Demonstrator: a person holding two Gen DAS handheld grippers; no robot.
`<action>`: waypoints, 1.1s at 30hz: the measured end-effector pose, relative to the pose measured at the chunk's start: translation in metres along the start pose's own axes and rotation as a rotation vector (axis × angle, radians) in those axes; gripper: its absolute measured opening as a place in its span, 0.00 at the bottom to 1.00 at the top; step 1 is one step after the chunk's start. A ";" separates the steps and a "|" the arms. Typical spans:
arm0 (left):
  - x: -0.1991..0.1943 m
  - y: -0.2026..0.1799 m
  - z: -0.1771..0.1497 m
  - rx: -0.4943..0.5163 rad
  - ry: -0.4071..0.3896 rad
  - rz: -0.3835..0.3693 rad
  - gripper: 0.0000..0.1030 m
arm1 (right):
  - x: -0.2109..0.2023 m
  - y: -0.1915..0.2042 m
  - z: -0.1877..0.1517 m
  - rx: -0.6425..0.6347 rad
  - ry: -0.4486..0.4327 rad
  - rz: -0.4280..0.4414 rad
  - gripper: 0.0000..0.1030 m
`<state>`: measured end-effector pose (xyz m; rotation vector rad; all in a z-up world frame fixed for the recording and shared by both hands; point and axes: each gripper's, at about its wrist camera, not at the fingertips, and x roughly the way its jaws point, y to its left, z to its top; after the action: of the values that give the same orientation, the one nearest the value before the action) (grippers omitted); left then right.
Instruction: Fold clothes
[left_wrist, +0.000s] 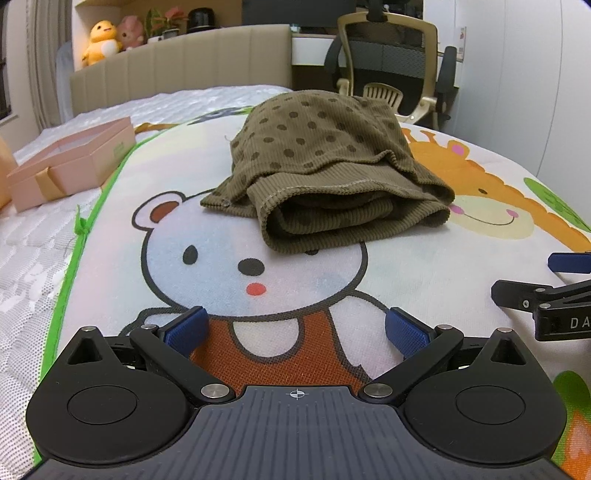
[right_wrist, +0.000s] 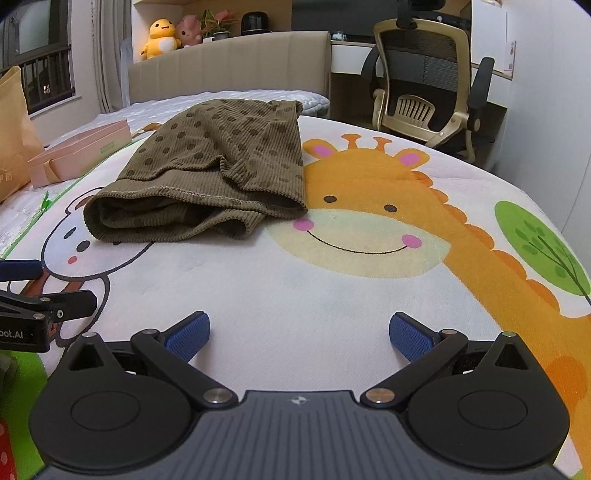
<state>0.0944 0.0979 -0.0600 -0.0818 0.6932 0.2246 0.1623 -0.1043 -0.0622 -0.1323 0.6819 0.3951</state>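
- Where the cartoon mat (left_wrist: 424, 266) is spread on the bed, one olive corduroy garment (left_wrist: 317, 177) with dark dots is seen, folded into layers.
- Two grippers, left gripper (left_wrist: 295, 332) and right gripper (right_wrist: 299, 332), are held wide apart and empty, short of it.

The olive-brown polka-dot corduroy garment (left_wrist: 325, 166) lies folded in layers; its inner layers are hidden, so the garment type cannot be determined. It covers part of the white cartoon bear print (left_wrist: 236, 251) and the far section of the cartoon-printed play mat (right_wrist: 332, 288). In the left wrist view, the right gripper (left_wrist: 550, 291) is cut off by the right edge. In the right wrist view, the left gripper (right_wrist: 40, 291) and the tan paper bag (right_wrist: 14, 122) are cut off by the left edge. The bag's print is unreadable.
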 end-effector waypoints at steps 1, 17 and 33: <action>0.000 0.000 0.000 0.000 0.000 -0.001 1.00 | 0.000 0.000 0.000 0.000 0.000 0.000 1.00; 0.000 0.001 0.000 -0.003 0.000 -0.006 1.00 | 0.001 0.000 0.000 0.003 0.000 -0.001 1.00; 0.000 0.001 0.000 -0.002 0.000 -0.013 1.00 | 0.000 0.000 0.000 -0.002 0.002 -0.002 1.00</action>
<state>0.0942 0.0986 -0.0595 -0.0881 0.6925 0.2133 0.1627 -0.1044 -0.0621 -0.1355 0.6835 0.3935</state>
